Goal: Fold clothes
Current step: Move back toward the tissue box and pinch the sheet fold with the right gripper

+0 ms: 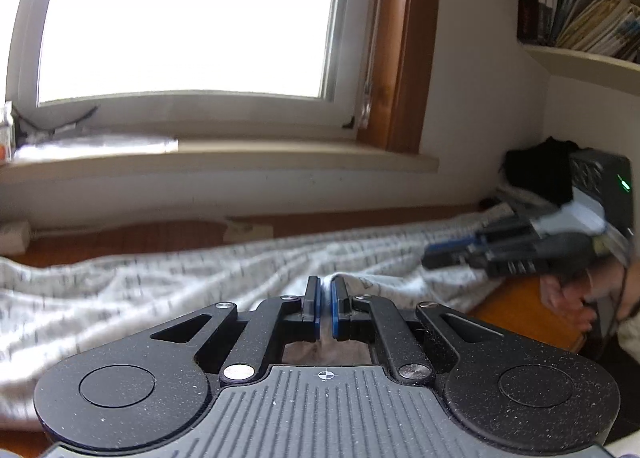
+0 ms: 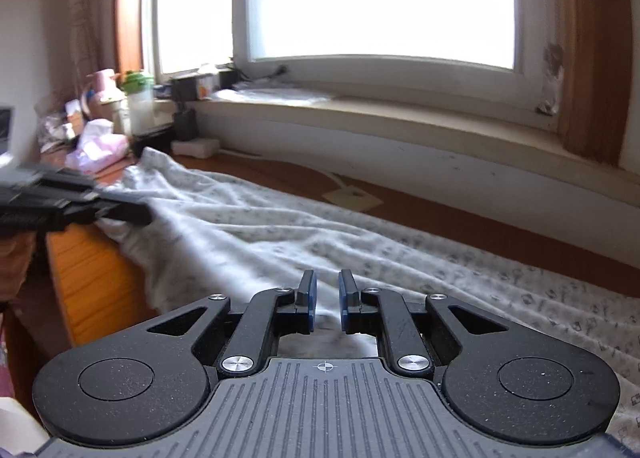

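Both jaws stand nearly together: the left gripper (image 1: 325,308) pinches a raised fold of the cloth (image 1: 168,290) between its blue pads, and the right gripper (image 2: 324,304) has its jaws a little wider with cloth running up between them, though motion blur makes it hard to say whether the pads truly bite it.

Behind everything a window (image 1: 188,17) fills the wall, blown out white, with a pale sill (image 1: 224,161) below it and a brown curtain (image 1: 404,41) hanging at its right side. Under the sill runs the wooden table (image 2: 84,270), its orange edge showing near each gripper. Across it, the cloth, white with a small grey print, lies rumpled and stretched lengthwise, one end draped over the table's corner.

In the left wrist view a shelf (image 1: 584,57) of leaning books sits high on the right wall, a dark bundle (image 1: 536,169) rests in the corner beneath it, and a flat beige tag (image 1: 248,232) lies on the wood beyond the cloth. From the right wrist view, the table's far left end is crowded: a green-capped bottle (image 2: 138,101), pink wrapping (image 2: 100,145), a white adapter (image 2: 196,145) and small boxes on the sill.

Each gripper shows blurred at the edge of the other's view, the right one with a hand (image 1: 568,298) under it.
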`<action>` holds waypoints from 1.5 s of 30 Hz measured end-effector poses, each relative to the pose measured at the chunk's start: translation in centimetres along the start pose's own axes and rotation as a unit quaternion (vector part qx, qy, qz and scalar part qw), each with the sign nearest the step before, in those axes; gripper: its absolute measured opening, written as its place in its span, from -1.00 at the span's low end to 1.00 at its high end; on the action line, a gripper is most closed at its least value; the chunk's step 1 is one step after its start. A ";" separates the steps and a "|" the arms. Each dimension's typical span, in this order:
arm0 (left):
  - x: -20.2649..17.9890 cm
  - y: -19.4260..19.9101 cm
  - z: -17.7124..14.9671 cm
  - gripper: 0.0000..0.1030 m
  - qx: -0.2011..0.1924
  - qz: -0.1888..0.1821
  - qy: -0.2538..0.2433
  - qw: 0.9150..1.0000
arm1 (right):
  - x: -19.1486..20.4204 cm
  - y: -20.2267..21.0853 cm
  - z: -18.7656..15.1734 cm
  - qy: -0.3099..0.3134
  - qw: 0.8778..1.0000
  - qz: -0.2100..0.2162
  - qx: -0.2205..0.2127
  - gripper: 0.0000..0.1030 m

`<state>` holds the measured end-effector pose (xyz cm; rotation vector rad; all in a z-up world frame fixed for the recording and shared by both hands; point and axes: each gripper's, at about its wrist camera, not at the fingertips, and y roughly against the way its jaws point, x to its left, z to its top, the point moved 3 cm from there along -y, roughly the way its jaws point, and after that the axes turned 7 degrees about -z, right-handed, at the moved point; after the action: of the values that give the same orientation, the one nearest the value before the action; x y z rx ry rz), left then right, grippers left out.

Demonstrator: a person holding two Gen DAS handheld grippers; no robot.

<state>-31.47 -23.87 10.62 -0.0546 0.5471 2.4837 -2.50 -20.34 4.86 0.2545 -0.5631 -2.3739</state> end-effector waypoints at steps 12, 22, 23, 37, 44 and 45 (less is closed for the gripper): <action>-0.8 1.4 1.5 -0.91 -0.009 -0.014 0.006 1.000 | 6.2 0.8 -0.1 0.052 0.995 0.084 0.008 -0.62; -0.6 -0.7 0.7 -0.91 0.023 -0.024 0.002 0.999 | 9.4 -0.1 -0.1 0.067 0.989 0.129 0.018 -0.21; -0.5 -1.0 0.7 -0.91 0.027 -0.022 0.000 0.999 | 9.7 -0.4 0.0 0.067 0.989 0.131 0.020 -0.21; 7.2 7.8 -0.2 -0.56 -0.009 0.074 0.045 0.996 | 8.2 -2.3 1.6 -0.040 0.987 0.156 0.010 -0.92; 17.0 13.2 -5.5 -0.07 0.008 0.226 0.120 0.967 | 8.0 -2.4 1.9 -0.048 0.989 0.142 0.003 -0.91; 18.1 13.6 -6.3 -0.04 0.011 0.238 0.131 0.962 | 8.0 -2.4 2.0 -0.049 0.989 0.139 0.001 -0.92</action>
<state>-54.57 -26.66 6.98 -0.2771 0.7741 2.9607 -10.52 -23.35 5.24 0.0553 -0.6052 -2.1236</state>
